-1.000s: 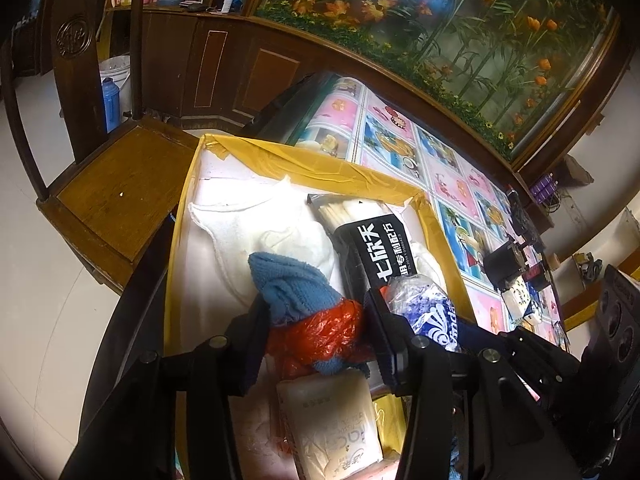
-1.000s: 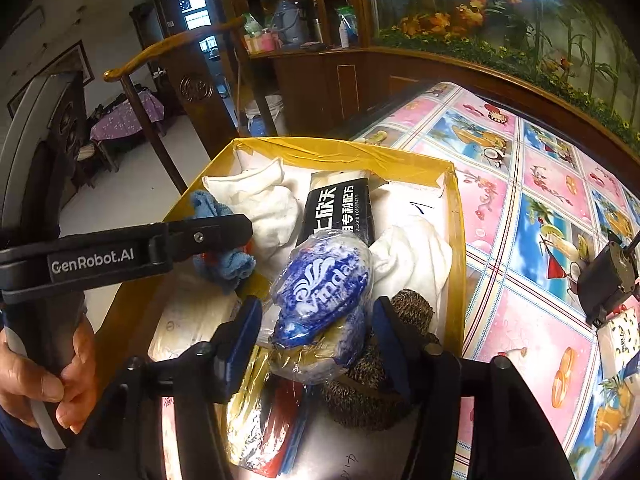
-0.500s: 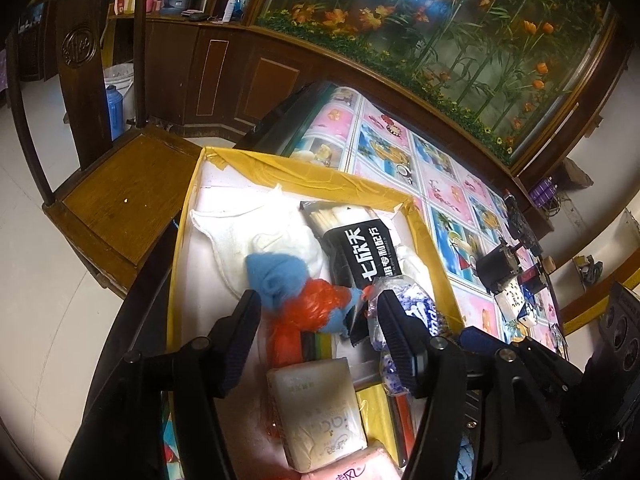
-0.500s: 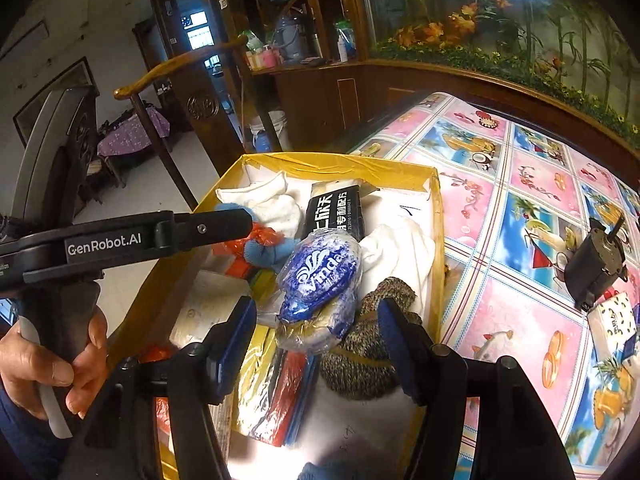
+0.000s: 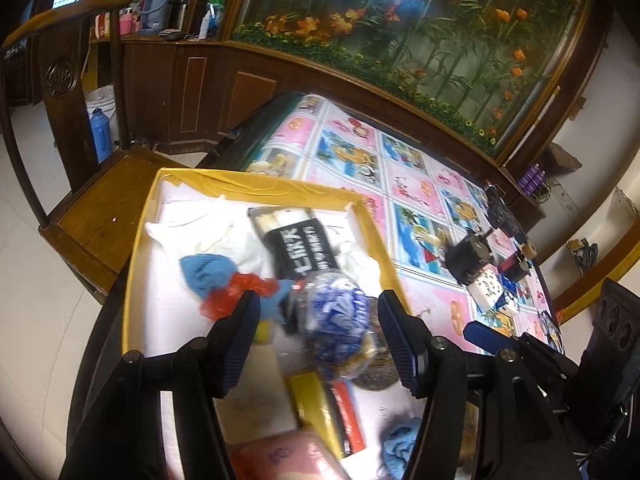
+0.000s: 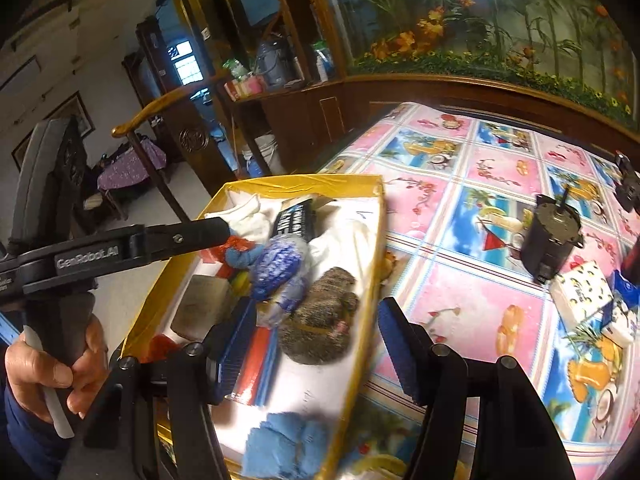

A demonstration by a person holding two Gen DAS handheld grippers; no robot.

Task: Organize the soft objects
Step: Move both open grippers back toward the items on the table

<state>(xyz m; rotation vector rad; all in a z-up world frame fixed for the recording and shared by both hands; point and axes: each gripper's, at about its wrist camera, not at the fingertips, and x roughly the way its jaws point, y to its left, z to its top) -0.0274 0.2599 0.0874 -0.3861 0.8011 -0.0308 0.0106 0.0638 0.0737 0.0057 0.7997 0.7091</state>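
A yellow-rimmed box [image 5: 256,186] [image 6: 304,181] with a white lining holds soft things: white cloths [image 5: 216,236], a blue and red knit piece [image 5: 212,276] [image 6: 240,256], a blue-and-white printed bag [image 5: 336,320] [image 6: 280,264], a brown knit ball [image 6: 324,312], a black packet [image 5: 304,248], and a blue cloth [image 6: 288,448]. My left gripper [image 5: 316,336] is open and empty above the box, over the printed bag. My right gripper [image 6: 316,344] is open and empty above the box's near right part.
The box sits at the left edge of a table with a pink and blue picture cloth [image 6: 480,184]. A small black motor [image 6: 552,232], a tissue pack [image 6: 584,292] and other small parts lie to the right. A wooden chair [image 5: 100,208] stands left of the box.
Both grippers have risen and pulled back from the box. The left let go of the blue and red knit piece, the right let go of the printed bag; both now lie in the box.
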